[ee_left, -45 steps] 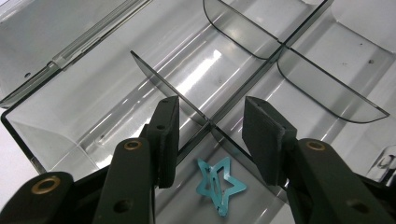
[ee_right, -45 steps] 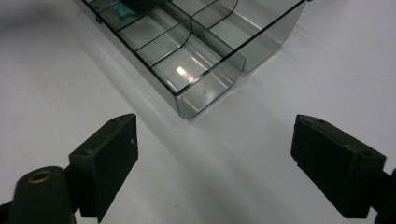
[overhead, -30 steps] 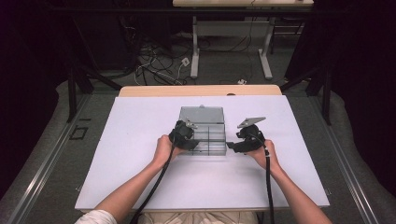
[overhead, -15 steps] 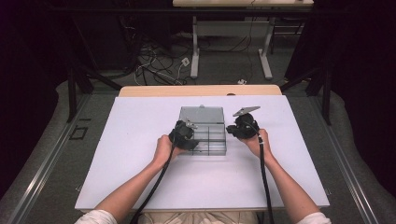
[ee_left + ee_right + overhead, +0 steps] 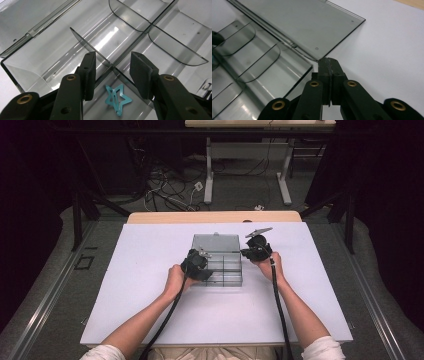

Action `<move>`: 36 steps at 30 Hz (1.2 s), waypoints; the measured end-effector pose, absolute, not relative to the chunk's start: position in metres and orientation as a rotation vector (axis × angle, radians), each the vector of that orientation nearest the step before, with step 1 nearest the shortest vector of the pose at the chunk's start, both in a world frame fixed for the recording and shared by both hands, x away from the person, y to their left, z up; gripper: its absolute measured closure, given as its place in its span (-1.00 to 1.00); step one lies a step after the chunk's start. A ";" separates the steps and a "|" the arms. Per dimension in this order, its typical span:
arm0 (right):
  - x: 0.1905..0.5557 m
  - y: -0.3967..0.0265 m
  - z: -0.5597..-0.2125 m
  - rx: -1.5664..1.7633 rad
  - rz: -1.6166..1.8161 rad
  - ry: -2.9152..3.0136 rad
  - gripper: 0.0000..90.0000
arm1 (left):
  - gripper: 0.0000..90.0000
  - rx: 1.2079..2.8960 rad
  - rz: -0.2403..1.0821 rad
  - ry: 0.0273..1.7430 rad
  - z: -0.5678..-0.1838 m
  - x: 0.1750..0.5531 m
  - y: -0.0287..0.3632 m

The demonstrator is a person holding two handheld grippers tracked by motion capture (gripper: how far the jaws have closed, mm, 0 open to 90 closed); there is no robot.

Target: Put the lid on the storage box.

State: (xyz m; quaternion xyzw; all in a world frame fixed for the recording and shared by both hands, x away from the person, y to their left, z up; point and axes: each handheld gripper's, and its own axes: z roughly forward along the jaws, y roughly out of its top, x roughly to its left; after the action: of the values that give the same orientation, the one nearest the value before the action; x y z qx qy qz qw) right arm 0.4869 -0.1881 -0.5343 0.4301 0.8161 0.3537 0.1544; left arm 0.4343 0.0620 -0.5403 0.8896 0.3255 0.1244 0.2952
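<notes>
We hold our left gripper (image 5: 112,75) open over the near left compartment of the clear box (image 5: 218,260), where the teal star clip (image 5: 117,98) lies. Our right gripper (image 5: 329,65), its jaws just closed on nothing, sits at the box's right edge by the open lid (image 5: 299,27).

It looked like a lab: a white table (image 5: 150,320) stood on grey floor, with tangled cables (image 5: 165,195) and another desk (image 5: 250,150) far behind.

text: none legible | labels: none | numbers: none
</notes>
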 end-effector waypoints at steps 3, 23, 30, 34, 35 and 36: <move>0.492 -0.189 -0.538 1.249 1.004 2.343 1.00 | 0.27 2.368 0.331 0.866 -0.540 0.434 0.062; 0.517 -0.180 -0.554 1.326 0.960 2.379 1.00 | 0.27 2.373 0.334 0.861 -0.540 0.434 0.062; 0.522 -0.179 -0.553 1.327 0.958 2.399 1.00 | 0.27 2.369 0.334 0.859 -0.540 0.434 0.062; 0.524 -0.180 -0.554 1.328 0.969 2.394 1.00 | 0.27 2.369 0.333 0.859 -0.540 0.434 0.062; 0.524 -0.179 -0.554 1.348 0.969 2.387 1.00 | 0.27 2.369 0.333 0.859 -0.540 0.434 0.062; 0.525 -0.181 -0.554 1.334 0.968 2.398 1.00 | 0.27 2.369 0.333 0.859 -0.540 0.434 0.062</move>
State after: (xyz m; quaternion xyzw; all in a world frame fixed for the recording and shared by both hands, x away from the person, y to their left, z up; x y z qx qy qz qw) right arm 0.5254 -0.1808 -0.5535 0.4554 0.8185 0.3305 0.1159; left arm 0.4340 0.0623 -0.5403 0.8904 0.3230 0.1251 0.2955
